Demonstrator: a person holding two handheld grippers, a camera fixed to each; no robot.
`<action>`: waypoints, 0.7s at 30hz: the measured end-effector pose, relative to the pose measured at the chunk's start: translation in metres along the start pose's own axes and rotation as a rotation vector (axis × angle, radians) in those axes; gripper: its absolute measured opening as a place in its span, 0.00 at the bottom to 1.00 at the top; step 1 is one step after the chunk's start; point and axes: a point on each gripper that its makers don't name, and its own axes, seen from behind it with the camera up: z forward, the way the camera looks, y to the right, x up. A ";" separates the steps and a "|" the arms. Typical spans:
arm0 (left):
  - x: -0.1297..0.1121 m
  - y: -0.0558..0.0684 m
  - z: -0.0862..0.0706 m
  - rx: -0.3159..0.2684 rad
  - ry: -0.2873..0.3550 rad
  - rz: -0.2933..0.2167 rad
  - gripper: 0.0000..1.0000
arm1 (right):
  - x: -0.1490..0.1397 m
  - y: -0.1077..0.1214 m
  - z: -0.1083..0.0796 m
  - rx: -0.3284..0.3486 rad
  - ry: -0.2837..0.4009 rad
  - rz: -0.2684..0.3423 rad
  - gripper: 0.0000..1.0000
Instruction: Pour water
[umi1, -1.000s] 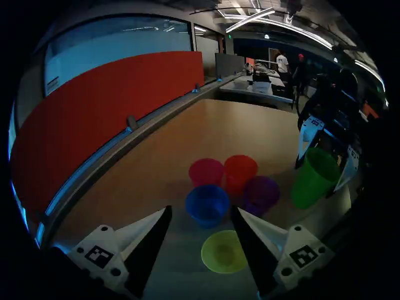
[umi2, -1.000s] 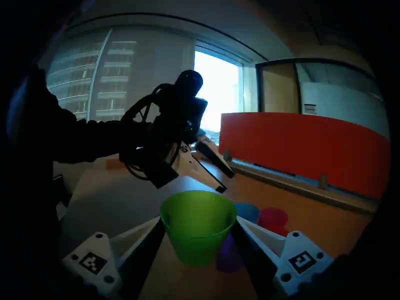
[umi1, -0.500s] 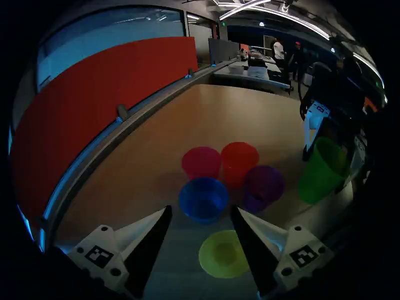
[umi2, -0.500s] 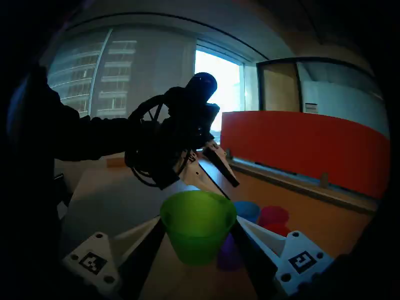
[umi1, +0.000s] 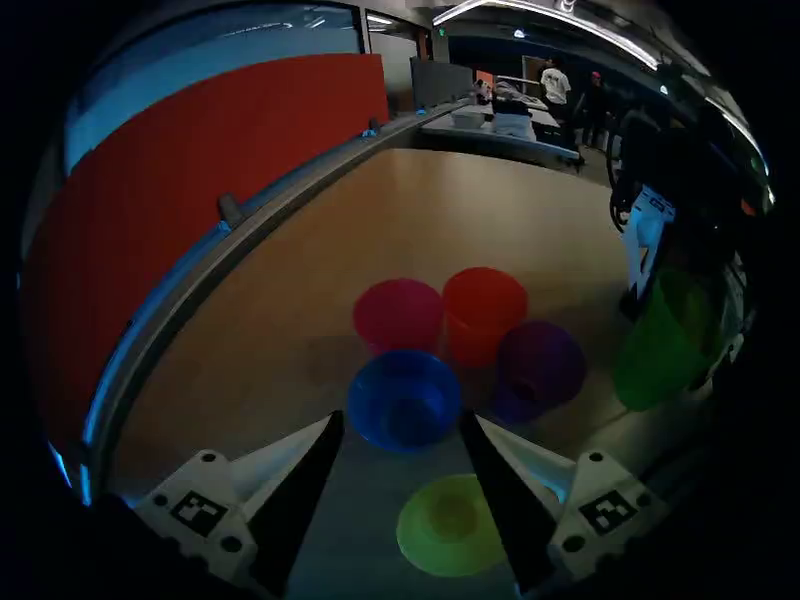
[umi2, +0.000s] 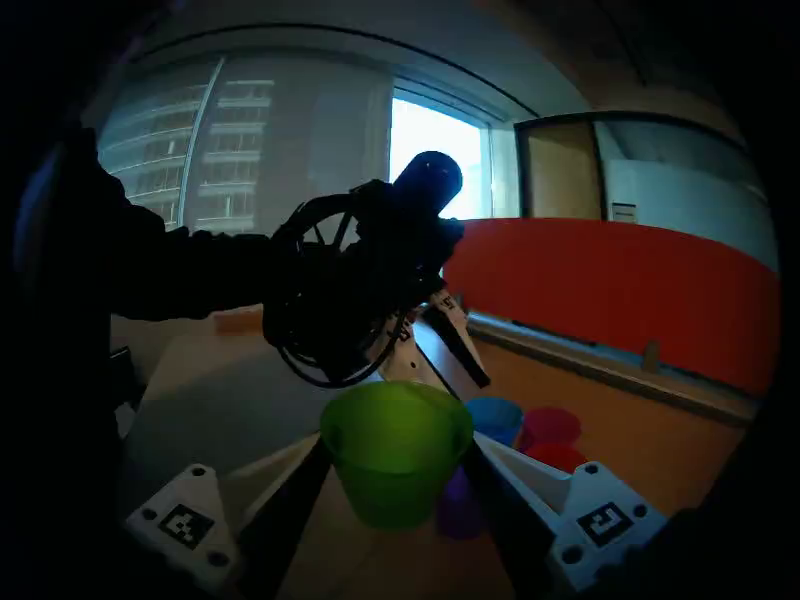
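Several coloured cups stand together on the wooden table (umi1: 420, 220): pink (umi1: 398, 315), orange (umi1: 484, 310), purple (umi1: 538, 365) and blue (umi1: 403, 400). My left gripper (umi1: 400, 415) is open, its tips on either side of the blue cup's near rim without touching it. A yellow cup (umi1: 450, 525) sits lower down between the left fingers. My right gripper (umi2: 397, 440) is shut on an upright green cup (umi2: 397, 455), seen at the far right in the left gripper view as the green cup (umi1: 665, 340). Whether any cup holds water is too dark to tell.
A red partition (umi1: 180, 170) on a metal rail (umi1: 200, 280) runs along the table's left side. In the right gripper view a dark-sleeved arm (umi2: 170, 275) holds the left gripper (umi2: 440, 340) above the blue cup (umi2: 497, 420). Desks and people stand far behind.
My left gripper has moved forward over the cups, so the blue cup now lies at its tips. The right gripper keeps the green cup steady.
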 end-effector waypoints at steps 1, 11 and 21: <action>0.000 -0.001 0.002 0.000 -0.003 -0.001 0.86 | 0.000 0.000 0.000 0.000 0.000 0.001 0.90; 0.000 0.002 0.011 -0.013 -0.029 0.001 0.87 | -0.003 0.000 -0.002 0.004 -0.005 0.000 0.90; 0.000 0.003 0.015 -0.018 -0.042 -0.005 0.87 | -0.005 -0.003 -0.001 0.010 -0.009 -0.003 0.90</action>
